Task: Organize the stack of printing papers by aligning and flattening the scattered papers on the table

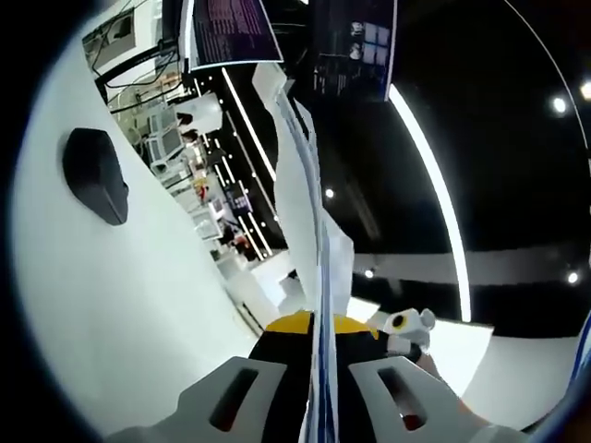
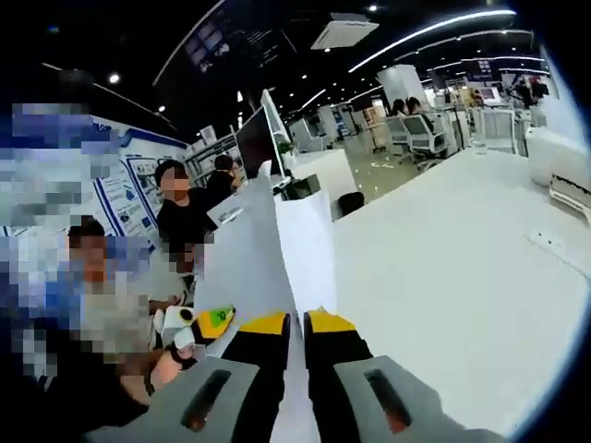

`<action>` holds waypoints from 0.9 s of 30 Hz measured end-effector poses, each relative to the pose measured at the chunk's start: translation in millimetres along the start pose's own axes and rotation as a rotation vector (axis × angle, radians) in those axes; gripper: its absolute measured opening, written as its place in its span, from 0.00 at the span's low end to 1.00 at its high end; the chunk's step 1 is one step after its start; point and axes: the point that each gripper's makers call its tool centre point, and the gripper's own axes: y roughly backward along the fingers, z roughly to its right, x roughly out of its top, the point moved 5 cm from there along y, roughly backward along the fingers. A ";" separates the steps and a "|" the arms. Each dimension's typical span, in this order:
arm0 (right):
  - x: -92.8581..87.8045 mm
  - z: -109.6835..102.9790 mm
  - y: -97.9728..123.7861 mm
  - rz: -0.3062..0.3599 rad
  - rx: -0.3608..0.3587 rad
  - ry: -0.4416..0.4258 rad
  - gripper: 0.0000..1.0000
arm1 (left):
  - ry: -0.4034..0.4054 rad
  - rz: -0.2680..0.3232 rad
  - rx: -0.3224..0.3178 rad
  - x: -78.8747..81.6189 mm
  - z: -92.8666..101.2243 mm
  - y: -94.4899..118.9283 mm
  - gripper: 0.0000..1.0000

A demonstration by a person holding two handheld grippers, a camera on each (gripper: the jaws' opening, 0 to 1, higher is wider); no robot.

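The stack of white printing papers (image 1: 309,212) stands on edge and runs straight up from my left gripper (image 1: 320,325), whose yellow-tipped jaws are shut on its lower edge. In the right gripper view the same paper stack (image 2: 309,249) rises between the jaws of my right gripper (image 2: 297,323), also shut on it. Both grippers pinch the stack close together: the right gripper (image 1: 406,325) shows just beyond the sheets, and the left gripper (image 2: 208,323) sits to the left with a hand behind it. The sheet edges look slightly fanned near the top.
A black mouse (image 1: 92,175) lies on the white table (image 1: 138,305). Dark monitors (image 1: 231,28) stand behind. The broad table (image 2: 443,268) carries a power strip (image 2: 559,245) and a white device (image 2: 559,152) at the right. Seated people (image 2: 185,217) are close on the left.
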 end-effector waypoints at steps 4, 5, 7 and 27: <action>7.0 -1.8 16.7 0.092 0.017 -0.040 0.19 | -0.014 0.008 0.001 1.1 1.2 0.6 0.06; 7.2 -1.0 19.2 0.102 0.017 -0.045 0.20 | -0.012 0.011 0.001 1.5 1.1 0.5 0.06; 7.8 5.7 26.8 0.126 0.003 -0.053 0.23 | -0.003 0.015 0.011 2.8 -0.2 -0.1 0.06; -29.4 -22.8 61.2 0.280 0.154 -0.269 0.48 | 0.018 0.072 0.031 18.6 0.7 -3.2 0.06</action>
